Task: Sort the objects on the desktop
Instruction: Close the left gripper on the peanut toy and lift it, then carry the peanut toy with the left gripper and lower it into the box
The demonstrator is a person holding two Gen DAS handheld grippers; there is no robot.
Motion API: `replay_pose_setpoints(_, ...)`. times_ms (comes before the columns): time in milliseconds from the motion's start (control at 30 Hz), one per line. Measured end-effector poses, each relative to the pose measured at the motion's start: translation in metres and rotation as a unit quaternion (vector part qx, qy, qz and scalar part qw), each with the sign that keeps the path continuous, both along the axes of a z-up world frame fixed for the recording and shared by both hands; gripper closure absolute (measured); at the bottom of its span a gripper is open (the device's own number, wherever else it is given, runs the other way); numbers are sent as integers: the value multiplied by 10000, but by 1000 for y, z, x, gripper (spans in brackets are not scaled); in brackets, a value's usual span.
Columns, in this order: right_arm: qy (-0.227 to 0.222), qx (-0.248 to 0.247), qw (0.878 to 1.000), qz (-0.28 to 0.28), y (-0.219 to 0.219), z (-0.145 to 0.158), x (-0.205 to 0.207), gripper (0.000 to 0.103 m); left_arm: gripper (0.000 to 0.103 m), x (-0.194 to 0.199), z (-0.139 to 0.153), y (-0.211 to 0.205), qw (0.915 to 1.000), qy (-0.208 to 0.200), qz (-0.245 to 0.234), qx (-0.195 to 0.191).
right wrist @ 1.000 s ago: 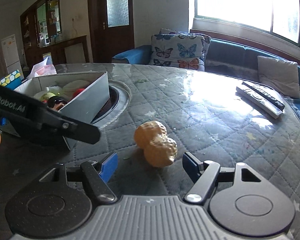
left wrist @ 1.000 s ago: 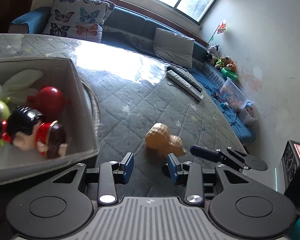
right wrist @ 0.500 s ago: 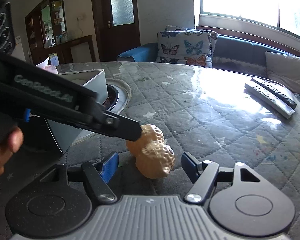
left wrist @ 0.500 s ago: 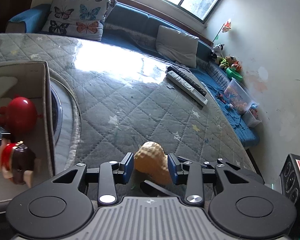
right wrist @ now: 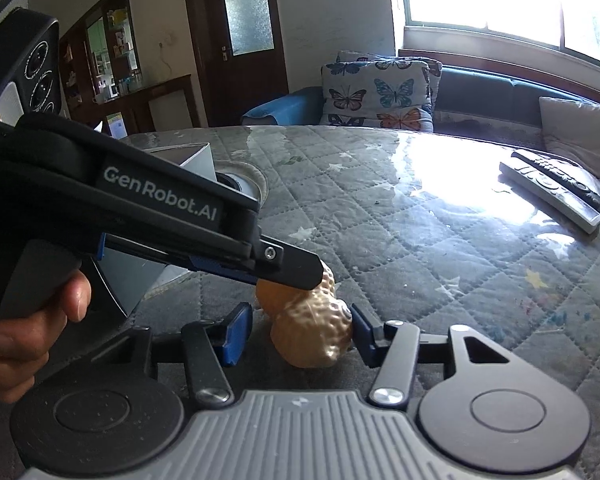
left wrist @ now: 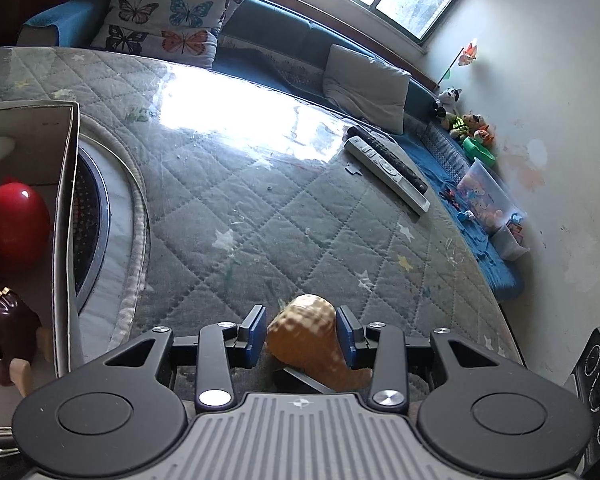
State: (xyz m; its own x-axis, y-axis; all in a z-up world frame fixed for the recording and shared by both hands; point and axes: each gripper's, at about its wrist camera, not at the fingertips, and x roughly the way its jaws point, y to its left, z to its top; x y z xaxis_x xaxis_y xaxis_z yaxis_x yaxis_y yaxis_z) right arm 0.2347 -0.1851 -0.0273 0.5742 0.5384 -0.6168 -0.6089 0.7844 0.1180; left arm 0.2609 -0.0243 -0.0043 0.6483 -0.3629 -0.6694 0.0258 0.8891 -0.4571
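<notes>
A tan peanut-shaped toy (left wrist: pixel 312 336) lies on the quilted grey table cover (left wrist: pixel 260 208). My left gripper (left wrist: pixel 302 334) has a pad on each side of one lobe, the right pad touching it and a small gap at the left. In the right wrist view the left gripper's fingers (right wrist: pixel 288 264) reach over the toy's far lobe. My right gripper (right wrist: pixel 296 332) straddles the near lobe of the toy (right wrist: pixel 312 332), jaws open, the right pad touching it. A grey box (left wrist: pixel 66 216) at the left holds a red round toy (left wrist: pixel 14 226) and a dark figurine (left wrist: pixel 4 340).
Two remote controls (left wrist: pixel 388 170) lie at the table's far right edge. A round recessed ring (left wrist: pixel 112 216) sits beside the box. A sofa with a butterfly cushion (left wrist: pixel 164 20) stands behind the table. A black device (left wrist: pixel 598 380) is at the lower right.
My left gripper moved right from the box and closed in around the toy's far lobe. My right gripper moved forward and narrowed around the near lobe.
</notes>
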Motion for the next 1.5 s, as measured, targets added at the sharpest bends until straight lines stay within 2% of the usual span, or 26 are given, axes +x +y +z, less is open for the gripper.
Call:
replay_pose_setpoints(200,0,-40,10000,-72,-3,1,-4,62,60,-1,0,-4,9999,-56,-3,83)
replay_pose_setpoints(400,-13,-25,9999,-147,-8,3,-13,62,60,-5,0,-6,10000,36,-76,-19)
replay_pose_setpoints(633,88,150,9996,-242,-19,4,-32,62,58,-19,-5,-5,9989,300,-136,-348)
replay_pose_setpoints(767,147,236,9991,-325,-25,2,-48,62,58,-35,-6,-9,9987,309,-222,-333)
replay_pose_setpoints(967,200,194,9991,-332,-26,-1,-73,62,58,-67,-2,-19,9981,12,-602,84)
replay_pose_setpoints(1167,86,100,9998,-168,-19,9,-98,62,58,-99,10,-16,9975,-223,-620,249)
replay_pose_setpoints(1333,-258,58,9996,125,4,36,-113,62,58,-125,38,4,9967,-666,-330,328)
replay_pose_setpoints(1500,-568,42,9967,578,47,61,-109,62,58,-135,63,48,9949,-922,135,381)
